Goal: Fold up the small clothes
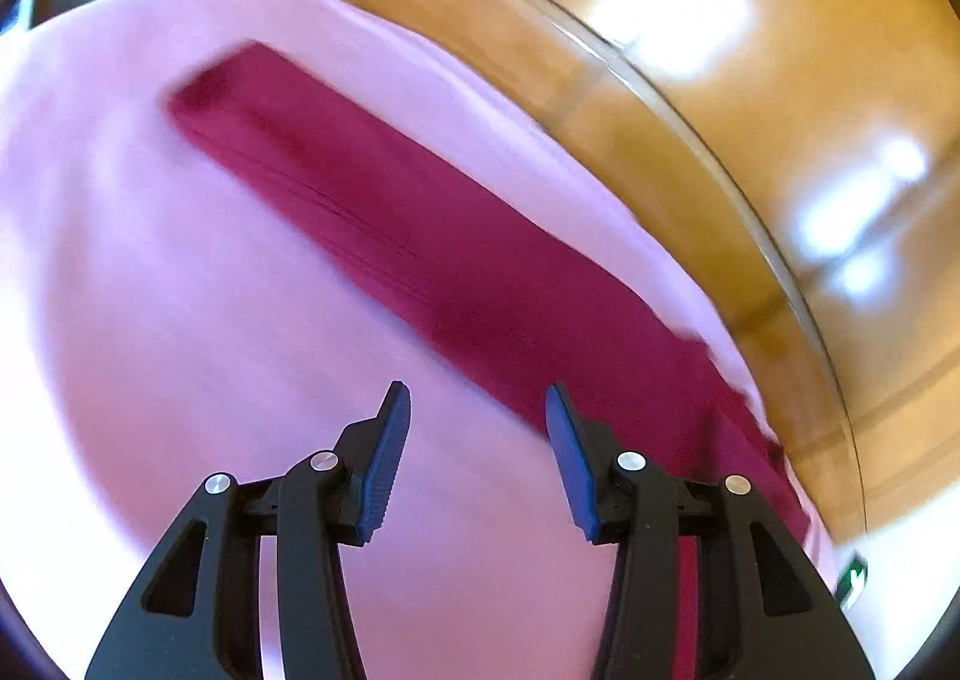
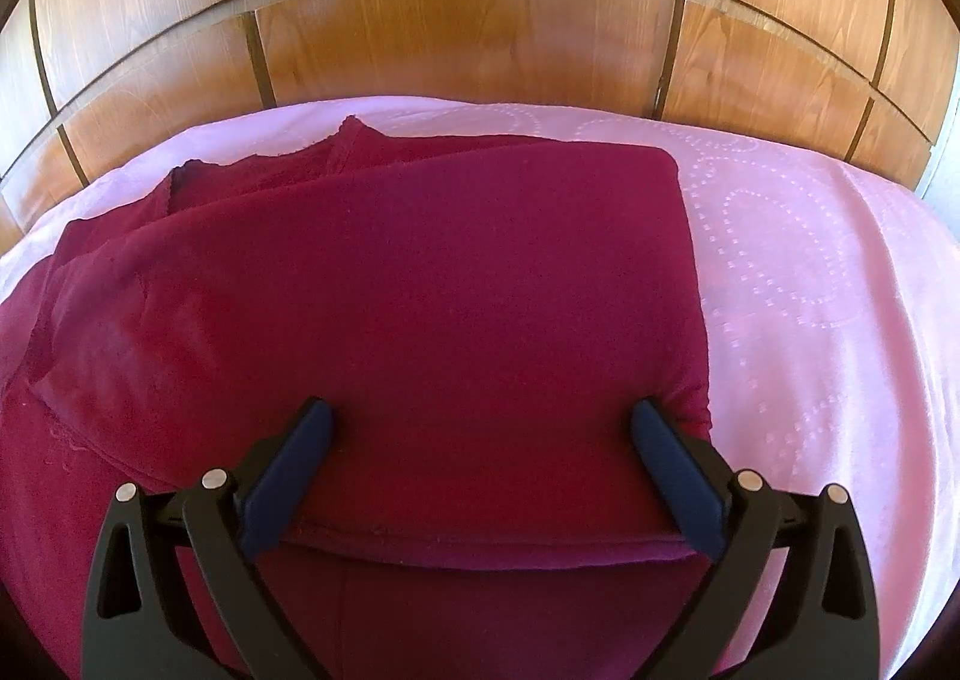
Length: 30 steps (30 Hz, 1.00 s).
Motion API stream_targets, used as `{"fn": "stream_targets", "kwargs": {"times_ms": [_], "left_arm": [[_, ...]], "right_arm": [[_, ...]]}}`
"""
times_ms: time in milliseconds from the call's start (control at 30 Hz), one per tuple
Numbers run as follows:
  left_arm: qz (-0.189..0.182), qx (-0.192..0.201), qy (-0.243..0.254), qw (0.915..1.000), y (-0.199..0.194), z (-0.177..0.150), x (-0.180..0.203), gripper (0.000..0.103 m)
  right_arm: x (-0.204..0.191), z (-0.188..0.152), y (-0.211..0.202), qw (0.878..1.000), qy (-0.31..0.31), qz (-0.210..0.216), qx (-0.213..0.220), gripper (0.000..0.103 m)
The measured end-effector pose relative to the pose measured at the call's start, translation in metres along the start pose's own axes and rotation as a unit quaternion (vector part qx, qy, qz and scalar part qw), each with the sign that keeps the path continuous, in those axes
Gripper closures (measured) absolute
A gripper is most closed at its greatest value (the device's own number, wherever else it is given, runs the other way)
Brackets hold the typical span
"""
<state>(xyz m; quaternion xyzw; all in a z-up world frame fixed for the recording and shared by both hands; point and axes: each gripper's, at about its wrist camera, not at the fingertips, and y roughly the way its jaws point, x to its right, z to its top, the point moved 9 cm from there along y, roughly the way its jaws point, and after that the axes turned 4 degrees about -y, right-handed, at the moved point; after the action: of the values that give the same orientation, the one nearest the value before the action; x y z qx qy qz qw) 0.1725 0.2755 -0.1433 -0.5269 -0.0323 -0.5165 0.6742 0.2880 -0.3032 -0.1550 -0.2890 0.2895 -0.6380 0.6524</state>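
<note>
A maroon garment [image 2: 384, 296] lay folded on a pink sheet [image 2: 810, 284] before a wood-panelled wall [image 2: 468, 38]. The right gripper [image 2: 483, 416] stood spread wide, grasping nothing, its fingers [image 2: 672, 464] straddling the garment's near end, whose folded edge ran across between them; whether the fingers touched the cloth could not be told. Looser layers of the cloth bunched toward the far left of that view. In the blurred left-wrist view, the left gripper [image 1: 478, 398] was likewise released, jaws apart over bare sheet [image 1: 180, 290], with the garment [image 1: 420, 236] stretching as a long band ahead and to the right, passing just beyond the right fingertip [image 1: 561, 416].
</note>
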Motion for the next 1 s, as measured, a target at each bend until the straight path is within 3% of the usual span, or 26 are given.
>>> {"fn": "stream_targets", "kwargs": {"times_ms": [233,367,433,500,600,733,867,1000], "left_arm": [[0.023,0.009,-0.124,0.9920,0.012,0.070,-0.074,0.057],[0.018,0.018,-0.174,0.9844,0.031,0.091,-0.086,0.057],[0.028,0.029,-0.179,0.9830,0.038,0.101,-0.091,0.064],[0.045,0.034,-0.174,0.9832,0.045,0.111,-0.094,0.087],[0.065,0.036,-0.148,0.9862,0.051,0.118,-0.083,0.094],[0.030,0.054,-0.074,0.9953,0.035,0.119,-0.037,0.094],[-0.028,0.056,0.018,0.9979,0.013,0.083,0.037,0.094],[-0.070,0.021,0.101,0.9922,0.016,0.022,0.110,0.094]], "right_arm": [[0.001,0.001,0.000,1.000,0.000,0.000,0.000,0.002],[0.001,0.000,0.000,1.000,-0.001,0.000,0.000,0.002],[0.000,0.000,0.000,1.000,-0.001,-0.001,0.000,0.002],[0.000,0.000,0.000,1.000,-0.001,-0.001,0.000,0.002],[0.000,0.000,0.000,1.000,-0.001,0.000,-0.001,0.002],[0.000,0.000,0.000,1.000,-0.001,0.000,-0.001,0.002],[-0.001,0.000,0.000,1.000,-0.001,0.000,0.000,0.002],[-0.001,0.001,0.000,1.000,0.000,0.001,0.000,0.002]]}}
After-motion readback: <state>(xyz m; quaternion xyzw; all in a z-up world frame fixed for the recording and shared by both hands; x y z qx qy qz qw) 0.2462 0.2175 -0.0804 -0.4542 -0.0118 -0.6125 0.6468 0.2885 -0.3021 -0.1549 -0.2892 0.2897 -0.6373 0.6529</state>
